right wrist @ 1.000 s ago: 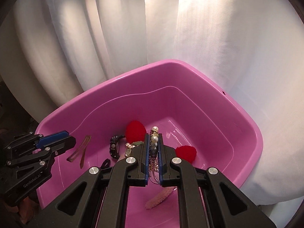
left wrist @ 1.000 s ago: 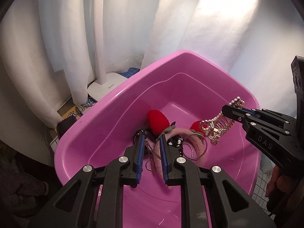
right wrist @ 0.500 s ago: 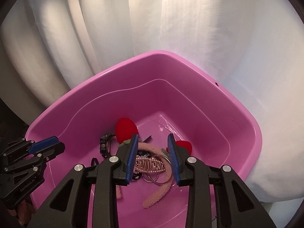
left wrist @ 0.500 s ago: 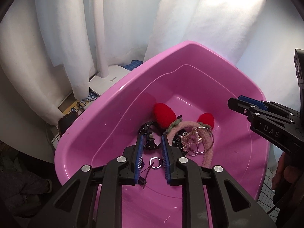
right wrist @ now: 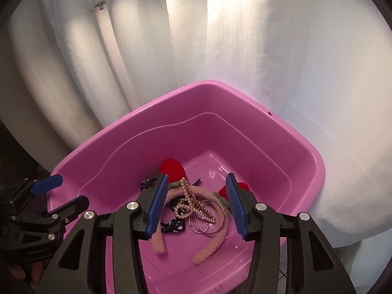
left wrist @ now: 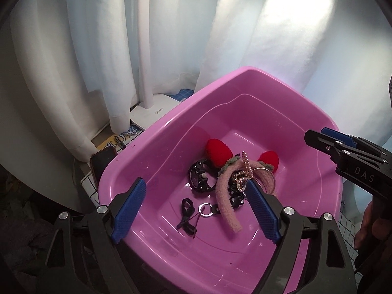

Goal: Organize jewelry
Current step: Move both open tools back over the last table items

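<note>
One pearl hair claw (right wrist: 193, 202), tip rearward

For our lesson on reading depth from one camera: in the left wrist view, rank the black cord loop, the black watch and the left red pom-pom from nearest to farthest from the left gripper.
From the left gripper:
1. Black cord loop, on the tub floor just ahead between the fingers.
2. Black watch, further in, at centre.
3. Left red pom-pom, behind the watch, toward the far wall.
</note>
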`<state>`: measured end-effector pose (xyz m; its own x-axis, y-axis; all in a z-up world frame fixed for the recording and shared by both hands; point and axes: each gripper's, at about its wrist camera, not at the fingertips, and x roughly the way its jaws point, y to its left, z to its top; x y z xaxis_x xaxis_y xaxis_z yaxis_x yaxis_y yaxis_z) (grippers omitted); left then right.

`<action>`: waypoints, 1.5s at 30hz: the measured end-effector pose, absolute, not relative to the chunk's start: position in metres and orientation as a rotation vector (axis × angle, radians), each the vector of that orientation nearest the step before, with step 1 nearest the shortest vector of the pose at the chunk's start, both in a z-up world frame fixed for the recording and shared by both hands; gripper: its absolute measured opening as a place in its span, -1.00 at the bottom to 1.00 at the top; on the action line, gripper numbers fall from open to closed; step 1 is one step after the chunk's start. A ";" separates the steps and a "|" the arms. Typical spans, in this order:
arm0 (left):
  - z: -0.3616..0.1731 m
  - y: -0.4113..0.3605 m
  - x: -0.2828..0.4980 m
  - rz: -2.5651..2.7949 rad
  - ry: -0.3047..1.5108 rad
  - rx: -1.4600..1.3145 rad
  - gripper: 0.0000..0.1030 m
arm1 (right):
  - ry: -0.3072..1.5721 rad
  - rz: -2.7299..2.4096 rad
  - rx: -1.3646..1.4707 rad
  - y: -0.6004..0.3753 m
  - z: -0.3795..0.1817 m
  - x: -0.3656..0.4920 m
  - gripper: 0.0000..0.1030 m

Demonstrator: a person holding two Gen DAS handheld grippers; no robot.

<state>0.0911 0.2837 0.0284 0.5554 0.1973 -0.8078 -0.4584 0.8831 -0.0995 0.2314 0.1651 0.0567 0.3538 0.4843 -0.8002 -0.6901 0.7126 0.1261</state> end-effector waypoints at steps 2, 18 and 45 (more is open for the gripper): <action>0.032 0.281 0.086 0.399 0.895 -0.311 0.64 | 0.925 0.776 -0.239 0.159 0.062 0.225 0.05; 0.054 0.227 0.041 0.419 0.804 -0.266 0.70 | 0.825 0.763 -0.164 0.063 0.096 0.174 0.26; 0.015 0.004 -0.012 0.438 0.856 -0.308 0.85 | 0.908 0.664 -0.117 -0.237 0.019 0.100 0.34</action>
